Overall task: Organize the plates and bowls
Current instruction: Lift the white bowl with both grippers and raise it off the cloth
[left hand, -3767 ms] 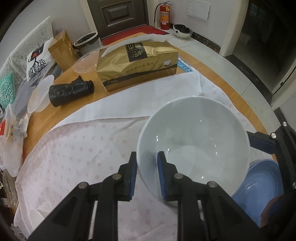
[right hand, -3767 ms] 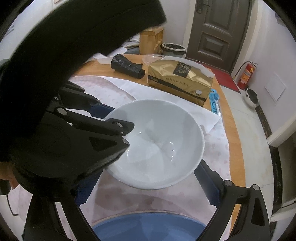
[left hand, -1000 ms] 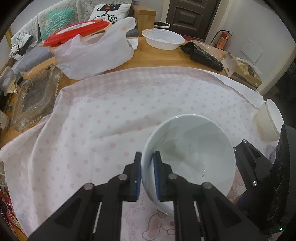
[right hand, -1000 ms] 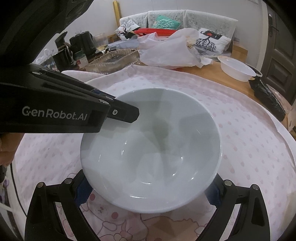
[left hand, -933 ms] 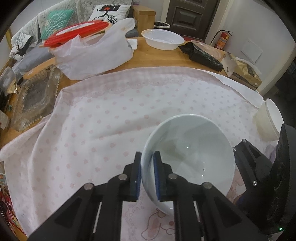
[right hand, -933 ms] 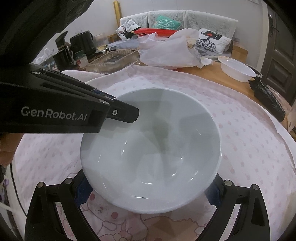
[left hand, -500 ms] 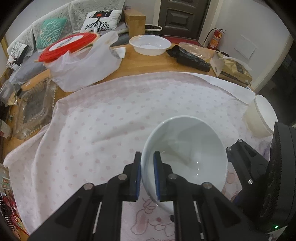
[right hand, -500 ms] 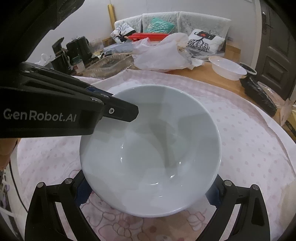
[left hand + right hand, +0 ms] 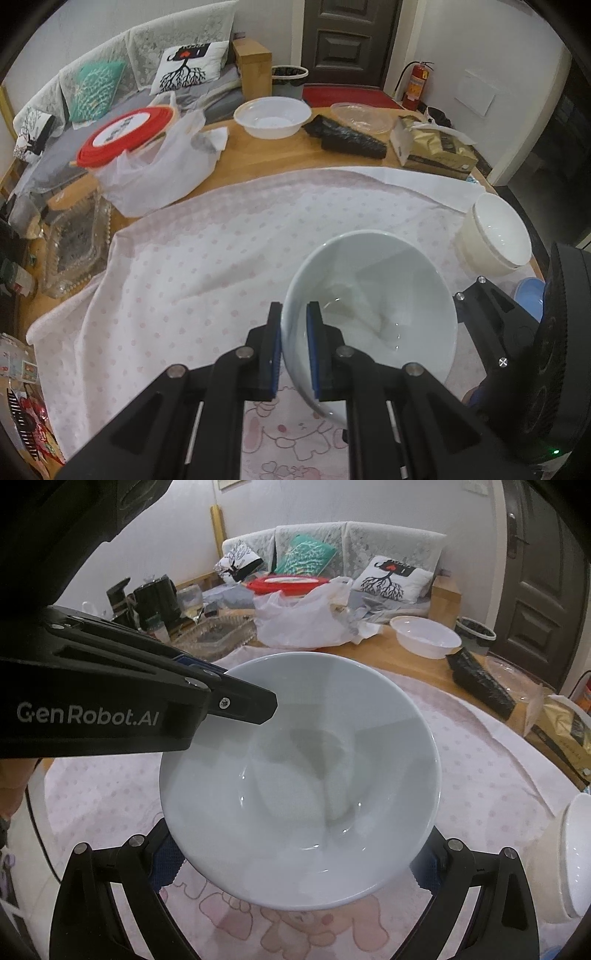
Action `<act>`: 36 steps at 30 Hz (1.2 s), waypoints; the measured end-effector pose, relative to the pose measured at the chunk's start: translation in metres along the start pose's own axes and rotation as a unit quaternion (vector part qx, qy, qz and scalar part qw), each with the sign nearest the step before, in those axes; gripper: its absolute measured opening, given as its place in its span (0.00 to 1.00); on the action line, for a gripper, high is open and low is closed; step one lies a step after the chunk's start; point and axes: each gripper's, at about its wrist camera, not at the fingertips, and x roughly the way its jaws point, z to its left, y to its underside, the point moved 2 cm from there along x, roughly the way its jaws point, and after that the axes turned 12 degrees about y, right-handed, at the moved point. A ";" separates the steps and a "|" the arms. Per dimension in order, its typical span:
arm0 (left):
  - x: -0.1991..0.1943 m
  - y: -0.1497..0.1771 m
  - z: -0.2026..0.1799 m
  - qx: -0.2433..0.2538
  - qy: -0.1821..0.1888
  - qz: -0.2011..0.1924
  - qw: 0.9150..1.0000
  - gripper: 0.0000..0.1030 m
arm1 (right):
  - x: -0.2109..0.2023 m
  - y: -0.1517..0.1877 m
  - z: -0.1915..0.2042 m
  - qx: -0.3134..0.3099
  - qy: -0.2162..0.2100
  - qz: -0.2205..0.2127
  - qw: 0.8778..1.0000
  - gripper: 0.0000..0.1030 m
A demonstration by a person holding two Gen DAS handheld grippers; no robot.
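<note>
L gripper (image 9: 293,347) clamped on white bowl (image 9: 373,317) rim. R gripper (image 9: 295,864) fingers wide apart, straddling bowl. Cream bowl (image 9: 495,236) right of it.

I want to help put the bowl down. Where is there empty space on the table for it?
The widest bare patch is the pink dotted cloth, between the held white ceramic bowl, the white plastic bag and the glass tray. The far wooden strip is crowded: white plastic bowl, black roll, gold tissue pack. The stacked cream bowls fill the right edge.
</note>
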 end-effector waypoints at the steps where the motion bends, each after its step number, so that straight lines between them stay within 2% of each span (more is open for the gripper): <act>1: -0.001 -0.001 -0.003 0.002 0.000 -0.001 1.000 0.09 | -0.003 0.000 -0.002 0.001 0.001 -0.001 1.000 0.93; 11: -0.010 -0.014 -0.041 0.025 0.009 -0.013 1.000 0.09 | -0.033 0.004 -0.031 0.015 0.020 -0.016 1.000 0.93; 20: -0.009 -0.031 -0.090 0.051 0.022 -0.017 0.998 0.09 | -0.066 0.016 -0.069 0.037 0.046 -0.029 0.998 0.93; 36: 0.034 -0.069 -0.185 0.091 0.051 -0.002 0.995 0.09 | -0.100 0.044 -0.156 0.079 0.097 -0.028 0.992 0.93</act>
